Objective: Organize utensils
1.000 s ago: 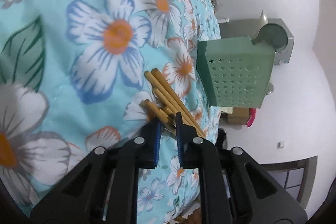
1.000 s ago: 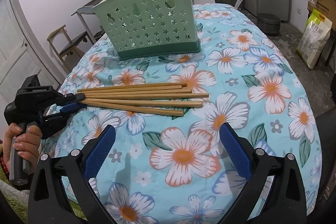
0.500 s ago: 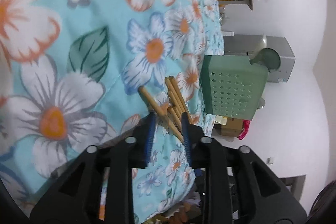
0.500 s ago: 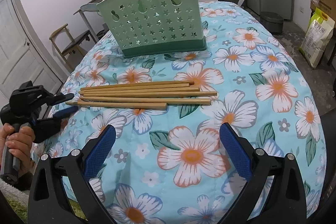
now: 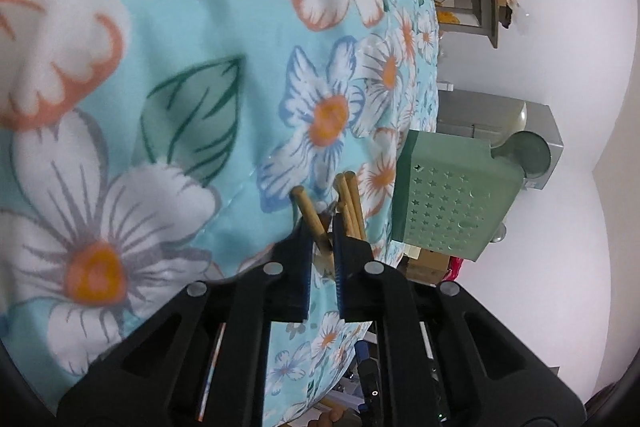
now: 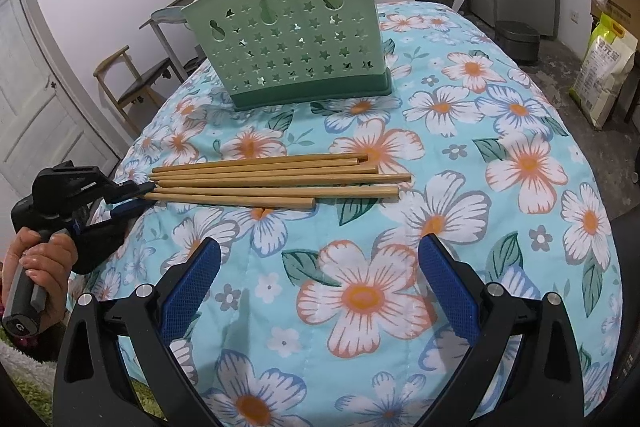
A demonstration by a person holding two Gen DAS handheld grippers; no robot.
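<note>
Left wrist view
Left gripper (image 5: 322, 247): its two black fingers are nearly closed and are clamped on the end of one wooden chopstick (image 5: 313, 217).
Other chopsticks (image 5: 351, 203): a small bunch is seen just beside the held one, on the side of the green holder.
Green holder (image 5: 444, 195): a plastic utensil basket with star holes is seen past the sticks, farther along the flowered cloth (image 5: 192, 75).

Right wrist view
Right gripper (image 6: 320, 279): its blue pads are spread wide apart and nothing is held.
Chopsticks: five sticks are laid side by side near the middle of the cloth, ahead of the right gripper and well apart from it.
Long way of the sticks: they are stretched from the left edge of the cloth toward the right, across the view.
Nearer hand: the left gripper is found at the left ends of the sticks, so it is much nearer.
Green holder: it is stood upright beyond the sticks, toward the far edge.
Next move, as a guess: the held stick would be lifted by its end and carried to the holder.
</note>
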